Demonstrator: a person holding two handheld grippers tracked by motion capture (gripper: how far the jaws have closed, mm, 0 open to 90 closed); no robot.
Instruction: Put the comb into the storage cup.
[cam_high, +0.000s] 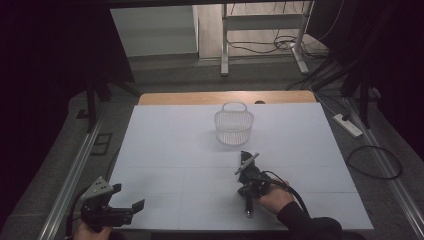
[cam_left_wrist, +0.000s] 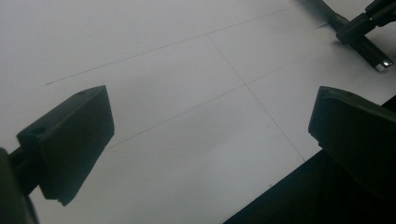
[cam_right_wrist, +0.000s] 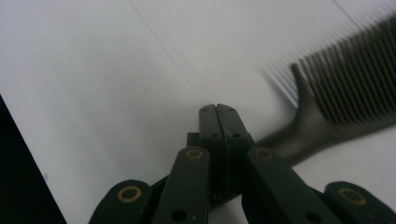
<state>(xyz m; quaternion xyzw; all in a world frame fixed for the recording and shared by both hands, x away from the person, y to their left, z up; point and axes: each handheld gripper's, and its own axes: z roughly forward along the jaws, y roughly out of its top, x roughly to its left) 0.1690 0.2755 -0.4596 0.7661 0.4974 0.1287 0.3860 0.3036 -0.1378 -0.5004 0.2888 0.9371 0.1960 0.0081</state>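
A dark comb (cam_high: 248, 162) is lifted a little over the white table (cam_high: 165, 145), just in front of a white wire basket (cam_high: 233, 126) that stands upright at mid-table. My right gripper (cam_high: 244, 171) is shut on the comb's handle. In the right gripper view the jaws (cam_right_wrist: 218, 112) are pressed together, and the comb (cam_right_wrist: 345, 100) reaches out to the right with its teeth pointing up. My left gripper (cam_high: 127, 196) rests near the table's front left corner, open and empty. In the left gripper view its jaws (cam_left_wrist: 210, 135) stand wide apart over bare table.
A wooden strip (cam_high: 225, 97) edges the far side of the table. Metal rails (cam_high: 75, 170) run along both sides. A power strip (cam_high: 348, 125) and loose cables (cam_high: 372, 162) lie on the floor at the right. Desk legs (cam_high: 225, 45) stand behind.
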